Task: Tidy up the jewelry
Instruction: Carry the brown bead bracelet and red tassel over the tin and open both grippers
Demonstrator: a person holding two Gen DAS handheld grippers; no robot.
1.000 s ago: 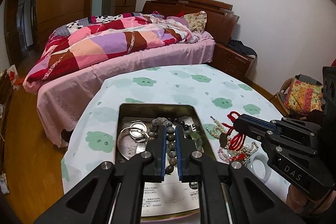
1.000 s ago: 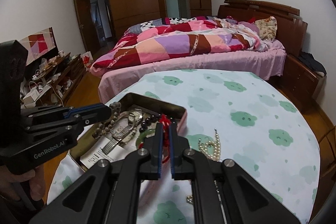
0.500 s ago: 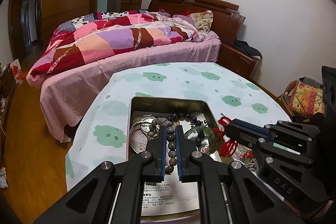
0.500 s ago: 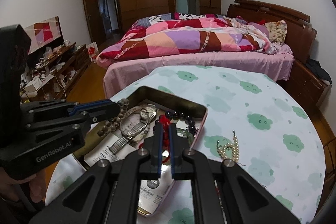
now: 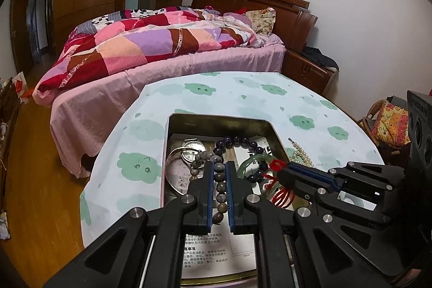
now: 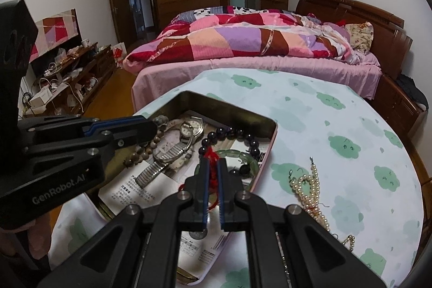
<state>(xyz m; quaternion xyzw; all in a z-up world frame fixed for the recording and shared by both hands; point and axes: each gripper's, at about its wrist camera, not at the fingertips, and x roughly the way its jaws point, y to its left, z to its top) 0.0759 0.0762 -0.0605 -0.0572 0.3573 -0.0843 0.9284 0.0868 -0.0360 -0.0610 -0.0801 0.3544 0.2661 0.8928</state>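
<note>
Over the open tin box [image 5: 274,131] on the bench [image 5: 243,99], both claws hang with jewelry in their grip. The left claw [image 5: 219,172] is clamped on a bracelet of grey-brown beads [image 5: 220,189]; the beads run in a line between its two fingers, along the direction in which the claw looks, and the far end of the string curls down toward a watch [image 6: 190,127] that lies in the box. The right claw [image 6: 212,169] is pressed together on a red cord [image 6: 212,155], whose knot shows just past the fingertips, above a green bangle [image 6: 237,154] and a bracelet of dark beads [image 6: 232,132] already in the box.

The relation that matters is this: both held pieces are directly above the inside of the box, not over its rim, so the drop is straight down for each. In the left view the red cord hangs to the right of the grey-brown beads, near but apart, so probably the two pieces can go down without tangling if each claw opens where it is.

A pearl necklace [image 6: 310,185] is not yet stored. It lies on the bench outside the box, just beside its right wall, with its long axis running away from the cameras. It lies to the right of the right claw, so this claw seems the nearer one for it.
</note>
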